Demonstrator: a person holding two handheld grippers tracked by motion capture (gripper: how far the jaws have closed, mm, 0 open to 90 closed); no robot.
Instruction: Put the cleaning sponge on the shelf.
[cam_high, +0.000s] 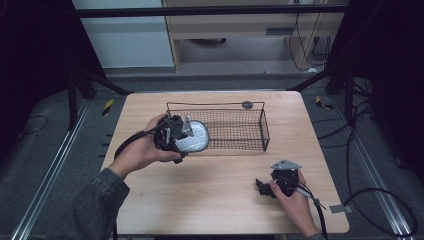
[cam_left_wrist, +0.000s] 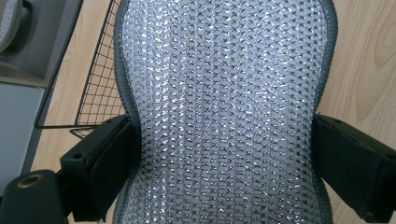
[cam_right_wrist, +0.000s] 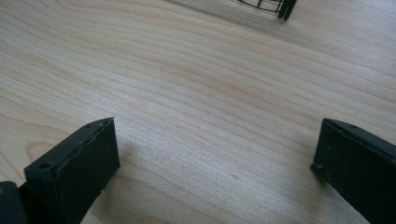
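Pinching the silvery mesh pad (cam_left_wrist: 224, 112) at the wire basket's (cam_high: 235, 131) left end, the left gripper (cam_high: 176, 134) seemingly needed only to lower and release — the right gripper (cam_right_wrist: 215, 158), spread, idled on the desk (cam_high: 210, 195) nearer the person.

You see the table (cam_high: 220, 200) from above, looking toward 12 o'clock, left gripper view close on the silver pad (cam_left_wrist: 224, 112), right gripper view low over wood, both sharing the wire basket (cam_high: 235, 130).

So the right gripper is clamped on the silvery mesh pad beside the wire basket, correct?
Wrong gripper. The left gripper is clamped on the silvery mesh pad beside the wire basket, as the left gripper view shows. The right gripper has open jaws.
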